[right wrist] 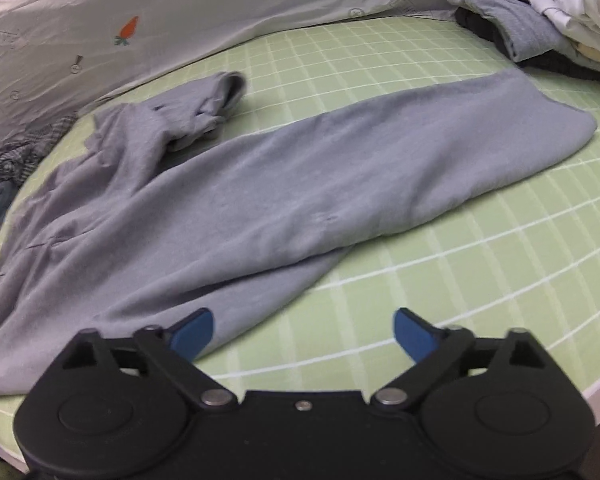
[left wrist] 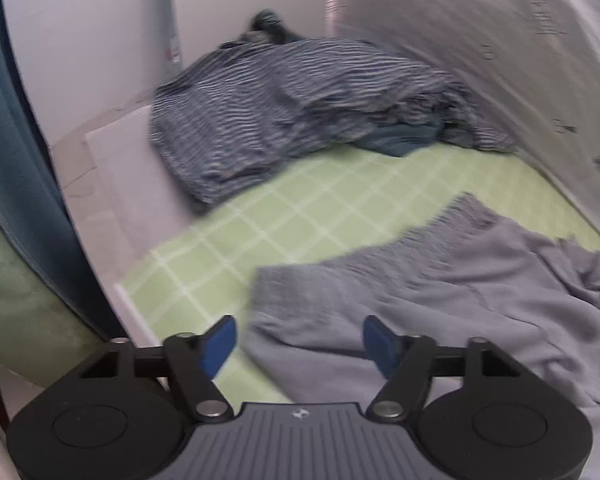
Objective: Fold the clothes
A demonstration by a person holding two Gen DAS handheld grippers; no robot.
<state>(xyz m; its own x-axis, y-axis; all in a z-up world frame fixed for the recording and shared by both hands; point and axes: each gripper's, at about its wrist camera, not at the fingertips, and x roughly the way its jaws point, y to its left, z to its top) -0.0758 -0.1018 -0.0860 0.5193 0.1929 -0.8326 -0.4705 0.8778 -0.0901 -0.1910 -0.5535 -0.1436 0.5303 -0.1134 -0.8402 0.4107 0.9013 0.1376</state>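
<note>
Your left gripper (left wrist: 299,340) and right gripper (right wrist: 303,330) both gape wide, empty; the grey sweatshirt (right wrist: 300,184) lies folded lengthwise on the green checked bed (right wrist: 480,260); next, tuck that loose sleeve (right wrist: 204,104)

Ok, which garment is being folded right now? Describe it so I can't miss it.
Start at the green checked sheet. Spread across its middle lies the grey garment, folded lengthwise. Unlike the striped heap and the stacked pile at the edges, it is plain, flat and alone.
</note>
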